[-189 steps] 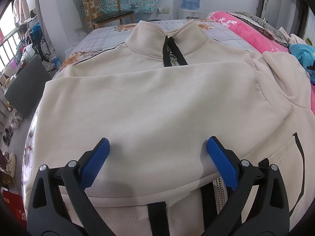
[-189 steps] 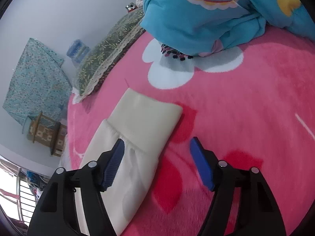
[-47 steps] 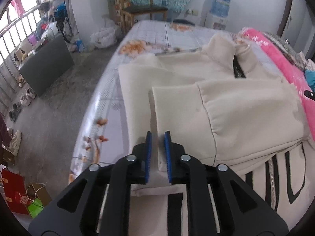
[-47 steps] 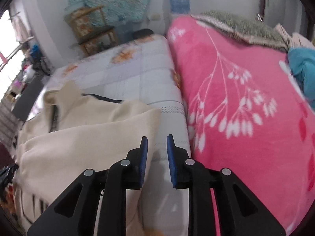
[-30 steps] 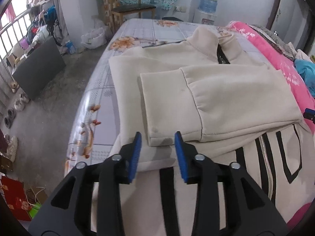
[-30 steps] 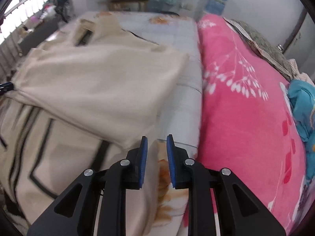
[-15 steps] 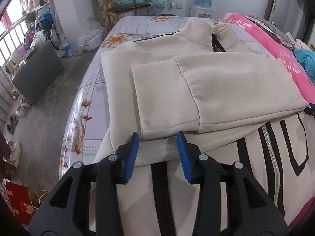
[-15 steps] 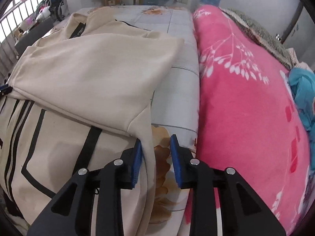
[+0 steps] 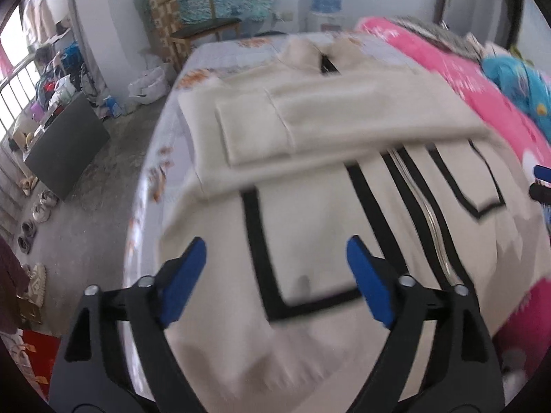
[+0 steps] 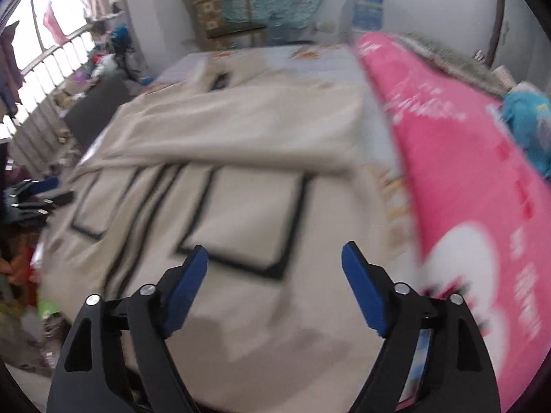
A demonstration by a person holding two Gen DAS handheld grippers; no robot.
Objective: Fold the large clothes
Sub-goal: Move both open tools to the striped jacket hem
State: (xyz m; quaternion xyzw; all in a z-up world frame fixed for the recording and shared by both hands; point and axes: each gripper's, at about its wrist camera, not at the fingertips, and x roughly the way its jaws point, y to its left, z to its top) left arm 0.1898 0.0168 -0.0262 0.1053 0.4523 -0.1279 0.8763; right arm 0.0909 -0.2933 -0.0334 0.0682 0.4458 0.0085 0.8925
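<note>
A large beige zip jacket point(image 9: 327, 227) with black line trim lies on the bed, collar at the far end. Both sleeves point(image 9: 310, 120) are folded across its chest. It also shows in the right wrist view point(image 10: 241, 158), blurred. My left gripper point(image 9: 277, 268) is open and empty above the jacket's lower left part. My right gripper point(image 10: 275, 272) is open and empty above the lower right part, near a black-outlined pocket point(image 10: 248, 216). The other gripper's blue tip shows at each view's edge.
A pink blanket point(image 10: 475, 186) lies along the jacket's right side, with a blue quilt point(image 9: 516, 86) on it. The bed's left edge point(image 9: 148, 186) drops to a concrete floor with shoes and a dark board. A wooden chair point(image 9: 203, 31) stands past the bed.
Both grippers have opened wide and pulled back toward the jacket's lower half. The folded sleeves now lie farther away. Both views are blurred by motion.
</note>
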